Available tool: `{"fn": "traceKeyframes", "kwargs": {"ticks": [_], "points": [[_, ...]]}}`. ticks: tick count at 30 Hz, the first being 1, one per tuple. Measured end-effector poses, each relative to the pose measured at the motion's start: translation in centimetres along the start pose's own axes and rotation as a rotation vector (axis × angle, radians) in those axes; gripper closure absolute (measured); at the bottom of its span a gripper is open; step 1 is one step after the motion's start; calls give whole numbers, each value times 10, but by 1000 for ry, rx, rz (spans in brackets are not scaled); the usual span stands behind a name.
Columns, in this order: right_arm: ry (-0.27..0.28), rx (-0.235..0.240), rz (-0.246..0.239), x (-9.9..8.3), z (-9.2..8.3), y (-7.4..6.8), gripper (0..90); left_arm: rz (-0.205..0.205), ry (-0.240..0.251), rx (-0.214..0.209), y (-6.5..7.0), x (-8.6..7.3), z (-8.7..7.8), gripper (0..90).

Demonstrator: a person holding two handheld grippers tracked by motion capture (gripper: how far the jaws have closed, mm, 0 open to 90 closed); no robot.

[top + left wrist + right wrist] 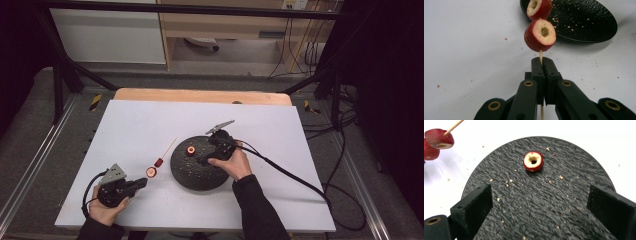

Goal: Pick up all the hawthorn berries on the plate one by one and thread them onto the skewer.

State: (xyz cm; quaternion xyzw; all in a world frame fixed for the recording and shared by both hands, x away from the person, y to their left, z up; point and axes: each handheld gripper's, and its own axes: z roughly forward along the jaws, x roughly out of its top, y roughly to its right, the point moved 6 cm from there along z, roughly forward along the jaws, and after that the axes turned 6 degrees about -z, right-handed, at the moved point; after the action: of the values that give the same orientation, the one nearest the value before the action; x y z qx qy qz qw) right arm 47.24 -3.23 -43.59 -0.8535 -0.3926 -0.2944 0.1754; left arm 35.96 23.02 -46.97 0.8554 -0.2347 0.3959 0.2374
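Left tongs (541,62): jaws pressed together, clamped on a thin wooden skewer (540,54) that passes between them. In the left gripper view the skewer runs toward 12 o'clock and carries two red fruit rings, the nearer ring (540,35) just beyond the jaw tips and the farther ring (539,8) touching it or nearly so; contact cannot be confirmed at this angle. In the high view the left tongs (141,182) sit at the 7 o'clock part of the table (135,125), held by the left hand (106,210), with the skewer (167,148) slanting toward 1 o'clock.

Right tongs (539,202): jaws spread wide, holding nothing, positioned over a round black plate (579,182). A single loose fruit ring (533,161), red-skinned with a pale cored centre, lies flat on the plate at 12 o'clock from the jaws, apart from both. Pale crumbs are scattered across the plate surface.

In the high view the black plate (190,175) lies near the table centre, the loose ring (191,149) at its 11 o'clock part, the right hand (234,164) at its 3 o'clock edge. The skewered rings hang just beside the plate's 9 o'clock rim.
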Motion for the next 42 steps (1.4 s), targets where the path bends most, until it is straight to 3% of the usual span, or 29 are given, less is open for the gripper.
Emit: {"fn": "traceKeyframes", "kwargs": {"ticks": [10,17,32,42], "points": [[-59,0,-21,20,22,-1,157,1,0,9,-1,0,0,881],[-71,12,42,29,36,-1,257,5,-1,8,0,0,0,880],[-113,22,25,33,59,0,454,6,-4,5,1,-1,2,881],[-147,43,53,30,65,3,575,11,-7,5,1,-1,2,881]]}}
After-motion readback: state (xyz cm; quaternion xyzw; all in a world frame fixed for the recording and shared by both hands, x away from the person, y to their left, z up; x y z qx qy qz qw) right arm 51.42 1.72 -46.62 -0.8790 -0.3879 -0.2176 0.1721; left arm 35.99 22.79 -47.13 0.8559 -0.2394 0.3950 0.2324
